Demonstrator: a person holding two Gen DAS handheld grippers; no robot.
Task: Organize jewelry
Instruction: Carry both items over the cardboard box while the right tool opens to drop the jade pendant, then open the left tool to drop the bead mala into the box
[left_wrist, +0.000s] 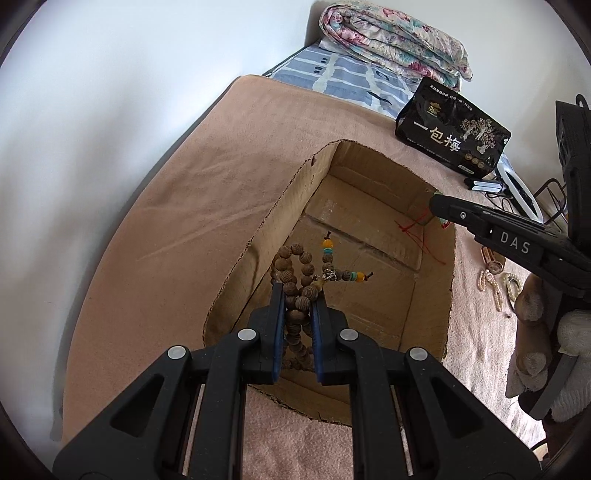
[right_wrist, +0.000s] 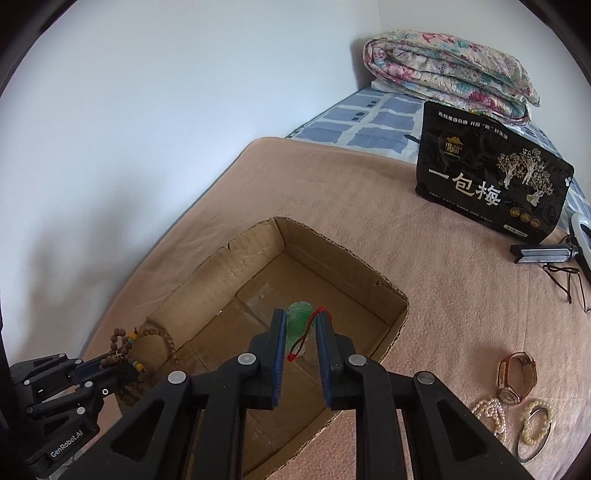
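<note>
An open cardboard box (left_wrist: 451, 280) (right_wrist: 334, 242) sits on the tan blanket. Over its near left corner my left gripper (left_wrist: 300, 295) is shut on a long string of wooden beads (left_wrist: 295, 266); its loops and yellow and turquoise ends dangle inside the box. From the right wrist view, the left gripper (right_wrist: 96, 369) and the wooden beads (right_wrist: 123, 345) hang at the box's left rim. My right gripper (right_wrist: 301, 315) is shut on a green pendant (right_wrist: 297, 326) with a red cord (right_wrist: 308, 325), above the box floor. In the left wrist view the right gripper (left_wrist: 437, 206) is at the box's right wall, red cord (left_wrist: 412, 232) trailing.
On the blanket right of the box lie a pearl necklace (right_wrist: 489, 410), a watch (right_wrist: 515, 376) and a pale bead bracelet (right_wrist: 535, 424). A black snack pouch (right_wrist: 491, 184), a small stand (right_wrist: 543, 253) and a folded floral quilt (right_wrist: 447, 70) are behind. A white wall runs along the left.
</note>
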